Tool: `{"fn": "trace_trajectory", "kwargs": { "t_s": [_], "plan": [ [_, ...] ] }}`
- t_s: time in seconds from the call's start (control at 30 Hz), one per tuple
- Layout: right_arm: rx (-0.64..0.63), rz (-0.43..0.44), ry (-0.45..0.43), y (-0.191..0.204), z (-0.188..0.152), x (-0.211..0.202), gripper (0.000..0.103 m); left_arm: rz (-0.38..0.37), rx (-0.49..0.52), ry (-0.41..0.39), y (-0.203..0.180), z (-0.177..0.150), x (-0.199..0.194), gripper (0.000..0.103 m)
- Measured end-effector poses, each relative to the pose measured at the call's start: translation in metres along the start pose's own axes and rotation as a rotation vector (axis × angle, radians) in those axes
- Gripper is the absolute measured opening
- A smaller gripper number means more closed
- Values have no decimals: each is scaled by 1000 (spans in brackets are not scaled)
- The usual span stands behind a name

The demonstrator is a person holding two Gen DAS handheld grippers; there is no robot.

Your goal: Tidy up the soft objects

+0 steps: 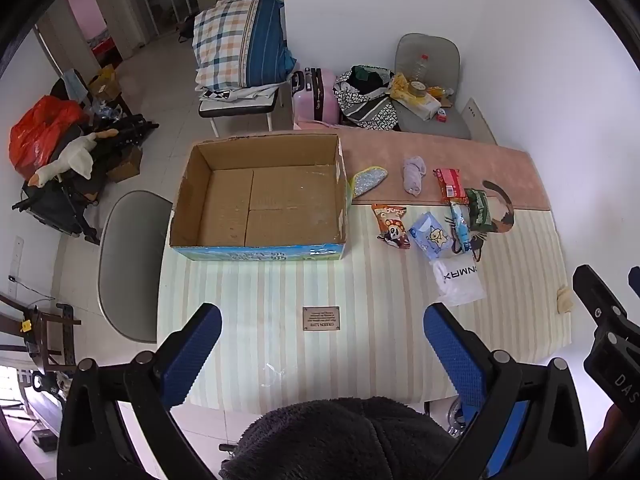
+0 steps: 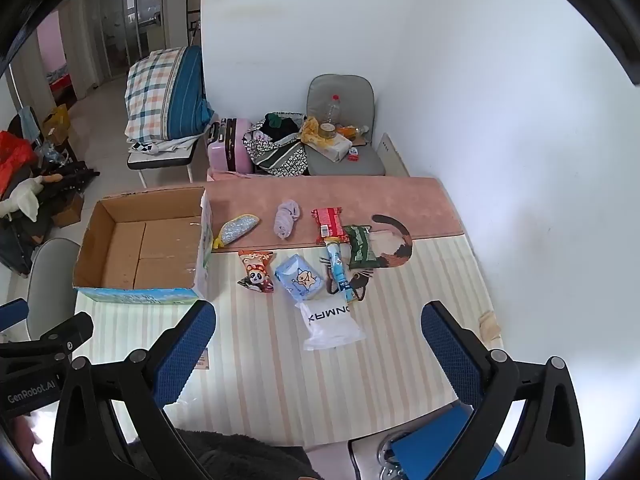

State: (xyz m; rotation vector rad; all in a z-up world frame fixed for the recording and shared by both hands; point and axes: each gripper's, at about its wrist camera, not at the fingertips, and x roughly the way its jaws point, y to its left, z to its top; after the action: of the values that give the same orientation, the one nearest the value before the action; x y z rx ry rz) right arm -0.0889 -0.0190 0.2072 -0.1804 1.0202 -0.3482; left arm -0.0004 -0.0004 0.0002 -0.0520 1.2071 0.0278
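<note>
The left gripper (image 1: 322,344) hangs above the near half of the table, its blue-padded fingers (image 1: 192,354) spread wide with nothing between them, tilted steeply down at the striped cloth (image 1: 360,344). The right gripper (image 2: 318,344) is posed the same way — fingers (image 2: 450,350) wide apart and empty — pointing down over the white pouch (image 2: 330,326).

Beyond the fingertips lie the soft things: the white pouch nearest, then a panda snack bag (image 2: 256,272), a blue tissue pack (image 2: 300,278), a slim blue packet (image 2: 338,270), a green pack (image 2: 362,252), a red pack (image 2: 329,222), a lilac rolled cloth (image 2: 286,218) and a glittery pouch (image 2: 236,230). An open cardboard box (image 1: 260,196) stands empty at the table's left side, just beside the glittery pouch.

Farther out — a pink cloth (image 1: 460,156) covers the table's far strip, a grey chair (image 1: 430,92) holds clutter by the white wall, and a pink suitcase (image 1: 314,96) stands on the floor.
</note>
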Motion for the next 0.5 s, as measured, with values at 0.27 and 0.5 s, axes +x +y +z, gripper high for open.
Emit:
{"fn": "trace_trajectory", "kwargs": {
  "t_s": [0.27, 0.5],
  "plan": [
    [-4, 12, -8, 0, 2, -6, 103, -13, -4, 5, 7, 12, -2, 103],
    [4, 17, -17, 4, 2, -7, 103, 4, -7, -17, 8, 10, -8, 103]
  ]
}}
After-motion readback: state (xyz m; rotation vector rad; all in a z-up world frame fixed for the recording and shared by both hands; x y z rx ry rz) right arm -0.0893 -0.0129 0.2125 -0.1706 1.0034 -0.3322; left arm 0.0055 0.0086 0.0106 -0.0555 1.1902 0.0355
